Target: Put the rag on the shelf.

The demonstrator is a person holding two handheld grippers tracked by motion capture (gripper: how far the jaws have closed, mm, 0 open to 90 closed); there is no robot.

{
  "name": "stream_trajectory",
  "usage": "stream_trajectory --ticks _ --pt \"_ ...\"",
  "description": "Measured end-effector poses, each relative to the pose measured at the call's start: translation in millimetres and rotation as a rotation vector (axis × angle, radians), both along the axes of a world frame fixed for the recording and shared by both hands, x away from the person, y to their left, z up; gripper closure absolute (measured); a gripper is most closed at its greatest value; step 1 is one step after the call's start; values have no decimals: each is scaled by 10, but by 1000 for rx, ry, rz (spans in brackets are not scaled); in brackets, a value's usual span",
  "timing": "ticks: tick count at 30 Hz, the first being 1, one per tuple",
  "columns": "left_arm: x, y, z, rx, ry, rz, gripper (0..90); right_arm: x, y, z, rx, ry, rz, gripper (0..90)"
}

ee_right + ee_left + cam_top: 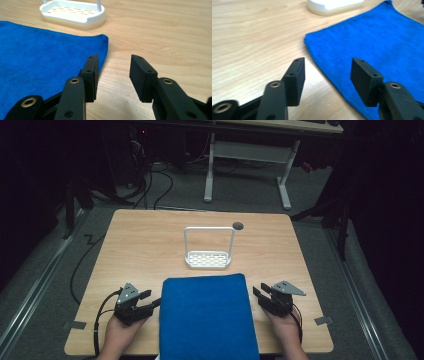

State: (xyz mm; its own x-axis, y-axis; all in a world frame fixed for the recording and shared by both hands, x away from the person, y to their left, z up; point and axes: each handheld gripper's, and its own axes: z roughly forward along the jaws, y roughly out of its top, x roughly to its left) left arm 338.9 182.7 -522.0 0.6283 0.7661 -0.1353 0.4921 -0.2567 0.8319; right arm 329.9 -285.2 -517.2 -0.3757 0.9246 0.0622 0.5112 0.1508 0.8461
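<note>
While both grippers, left (148,300) and right (260,294), hover spread at the blue cloth's (207,315) side edges in the lower frame, pinching those edges looks like the next move.

Bright table, dark surroundings, soft close-up blur

On my counter (150,240) the towel (207,315) lies at the near edge, between my left tool (150,301) and my right tool (259,295), one at each side edge. Behind the towel, just beyond it, stands the handled rack (207,259).
</note>
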Motion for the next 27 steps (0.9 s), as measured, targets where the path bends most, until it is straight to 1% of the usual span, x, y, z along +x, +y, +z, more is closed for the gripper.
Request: stream_trajectory --ticks 1,4,6,10,12,13,14,15,16,18,21,22,23,24,25,26,27 --pt "9 7 -8 -1 1 3 446 -5 2 0 2 -12 8 576" --pt "20 10 -34 -4 -3 7 440 -9 10 1 15 -15 21 541" --pt "18 14 -55 6 -8 8 439 -5 27 2 7 -29 26 528" --pt "10 42 -70 12 -3 4 429 12 42 -2 1 -30 37 522" --pt "-3 72 -60 -21 -13 24 430 17 40 -18 -1 -22 44 512" --pt "-3 72 -60 -21 -13 24 433 14 33 -25 5 -16 42 510" --pt "-5 76 -61 -31 -17 28 439 16 29 -32 15 -11 35 510" --pt "-4 75 -62 -32 -15 26 439 16 29 -32 15 -11 35 510" --pt "2 66 -59 -20 -17 25 440 36 8 -33 41 5 31 515" --pt "7 62 -56 -18 -20 26 435 38 5 -32 45 13 29 517" --pt "17 61 -56 -22 -8 33 425 40 -23 -28 32 9 36 521" --pt "24 56 -56 -15 0 41 424 44 -56 -14 38 35 21 545" --pt "24 56 -56 -15 0 41 417 44 -56 -14 38 35 21 545" --pt "30 48 -51 -16 7 49 417 44 -64 -4 38 48 16 554" --pt "38 41 -44 -26 14 53 394 42 -78 11 26 44 20 564" --pt "45 19 -22 -23 12 67 389 31 -88 27 16 31 22 557" --pt "45 19 -22 -23 12 67 389 31 -88 27 16 31 22 557"
